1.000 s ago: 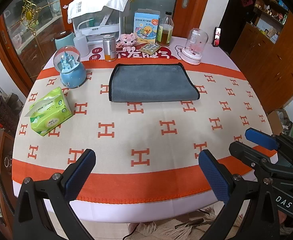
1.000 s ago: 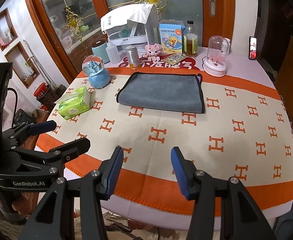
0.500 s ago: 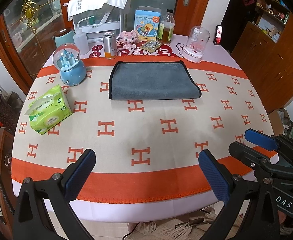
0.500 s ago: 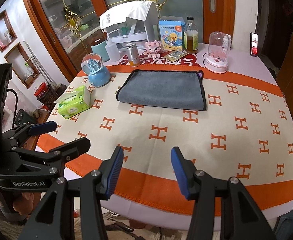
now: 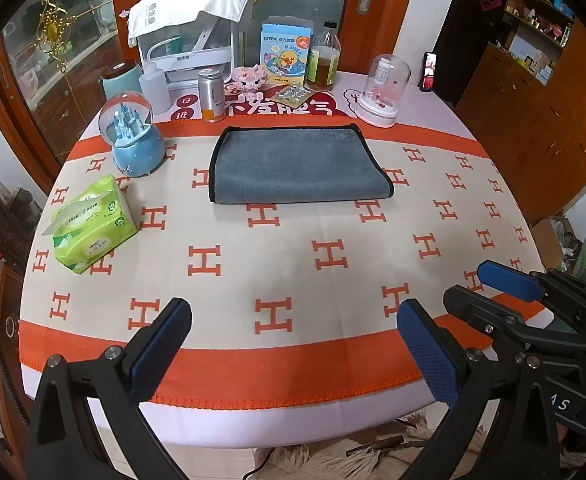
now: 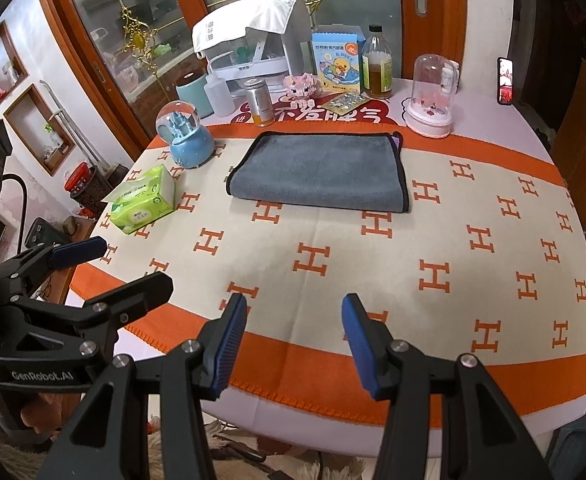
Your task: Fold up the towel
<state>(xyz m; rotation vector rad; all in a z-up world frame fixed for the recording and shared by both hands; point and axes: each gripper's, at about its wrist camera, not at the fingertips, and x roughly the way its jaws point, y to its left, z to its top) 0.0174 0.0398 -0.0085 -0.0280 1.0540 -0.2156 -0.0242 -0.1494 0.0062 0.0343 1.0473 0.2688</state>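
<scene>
The grey towel (image 5: 299, 168), edged in black, lies folded flat on the far half of the round surface (image 5: 293, 264), which is covered by a cream cloth with orange H marks and orange bands. Taking the towel as landmark: a blue snow globe (image 5: 135, 138) stands just to its left, and a green tissue pack (image 5: 93, 226) lies nearer the viewer and farther left of it. Behind the towel stand a metal can (image 5: 211, 94), a pink toy pig (image 5: 249, 78), a duck-printed box (image 5: 287, 54), a bottle of amber liquid (image 5: 325, 64) and a blister pack of pills (image 5: 295, 94). Behind its right corner sits a clear-domed ornament on a pink base (image 5: 381, 92).

The left gripper (image 5: 293, 340) hangs over the near orange band, well apart from the towel, its blue-padded fingers (image 5: 161, 352) spread wide and holding nothing. The right gripper (image 6: 293, 340) is beside it at the same near edge, its fingers (image 6: 227, 344) also spread, though less widely, and empty. In the right wrist view the towel (image 6: 321, 170) shows a thin purple strip at its far right corner.
</scene>
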